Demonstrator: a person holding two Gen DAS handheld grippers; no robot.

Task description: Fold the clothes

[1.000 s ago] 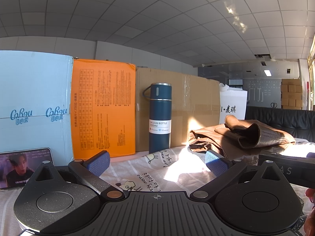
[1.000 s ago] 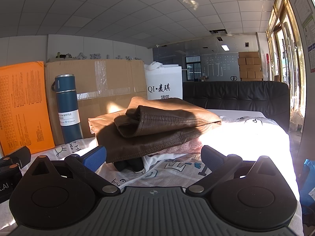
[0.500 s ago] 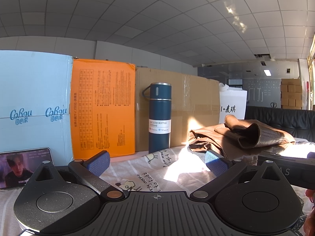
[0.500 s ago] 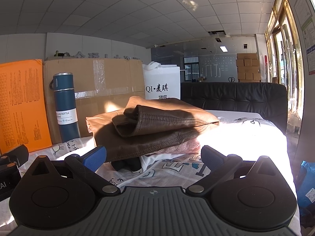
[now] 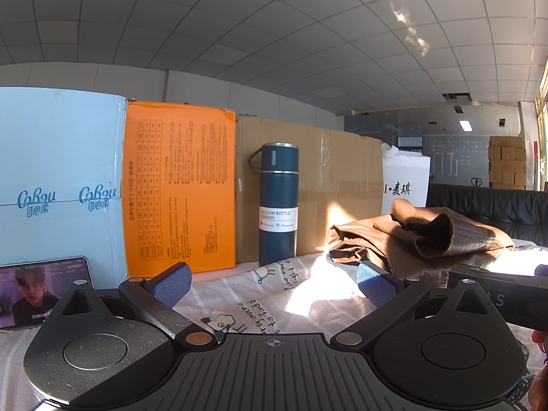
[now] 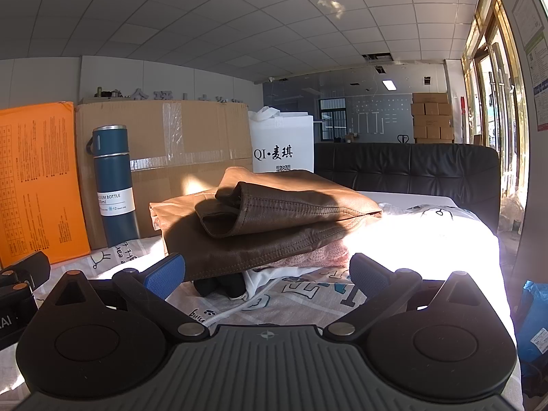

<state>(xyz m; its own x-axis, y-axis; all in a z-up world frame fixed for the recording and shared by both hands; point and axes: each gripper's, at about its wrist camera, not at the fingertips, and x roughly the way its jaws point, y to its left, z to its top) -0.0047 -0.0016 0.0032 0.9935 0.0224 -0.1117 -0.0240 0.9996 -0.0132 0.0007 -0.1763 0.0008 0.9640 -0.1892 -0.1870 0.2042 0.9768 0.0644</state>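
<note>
A folded brown leather jacket [image 6: 274, 219] lies on top of a pile with a pink knit garment [image 6: 318, 251], white cloth and a black item under it. The pile sits on a printed sheet [image 6: 294, 301]. The jacket also shows at the right in the left wrist view [image 5: 421, 236]. My right gripper [image 6: 267, 272] is open and empty, just in front of the pile. My left gripper [image 5: 274, 282] is open and empty, to the left of the pile, facing a blue vacuum bottle [image 5: 278, 205].
Behind stand a light blue box [image 5: 58, 178], an orange box [image 5: 178, 188], a brown carton [image 6: 178, 157] and a white bag [image 6: 282, 147]. A phone [image 5: 41, 291] leans at the left. A black sofa [image 6: 411, 167] lies beyond.
The right wrist view has shifted slightly, so the pile and bottle sit a little further left. The left gripper has not moved. Both grippers stay open.
</note>
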